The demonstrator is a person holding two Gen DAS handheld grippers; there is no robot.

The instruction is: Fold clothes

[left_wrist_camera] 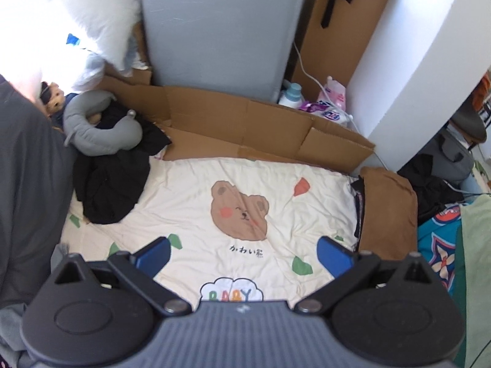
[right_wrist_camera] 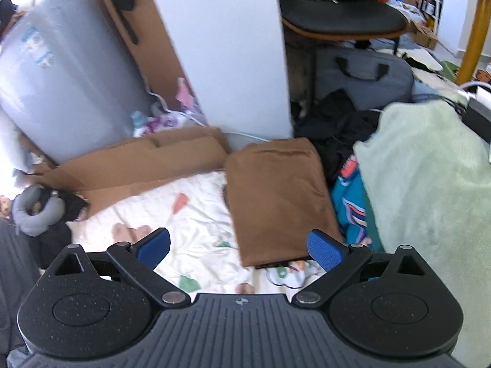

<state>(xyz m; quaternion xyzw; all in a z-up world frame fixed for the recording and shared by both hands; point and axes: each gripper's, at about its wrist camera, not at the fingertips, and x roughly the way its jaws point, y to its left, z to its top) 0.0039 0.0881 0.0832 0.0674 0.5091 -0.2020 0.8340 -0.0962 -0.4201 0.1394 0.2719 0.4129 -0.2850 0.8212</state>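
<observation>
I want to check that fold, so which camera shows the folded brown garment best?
The right wrist view: the folded brown garment lies nearly whole and flat on the bear blanket. The left wrist view shows it squeezed at the right edge, foreshortened.

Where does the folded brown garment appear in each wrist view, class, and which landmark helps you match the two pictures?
Left wrist view: the folded brown garment lies at the right edge of the cream bear blanket.
Right wrist view: it lies centre, ahead of the open tongs.
Shared landmark: the grey neck pillow, at far left in both.
</observation>
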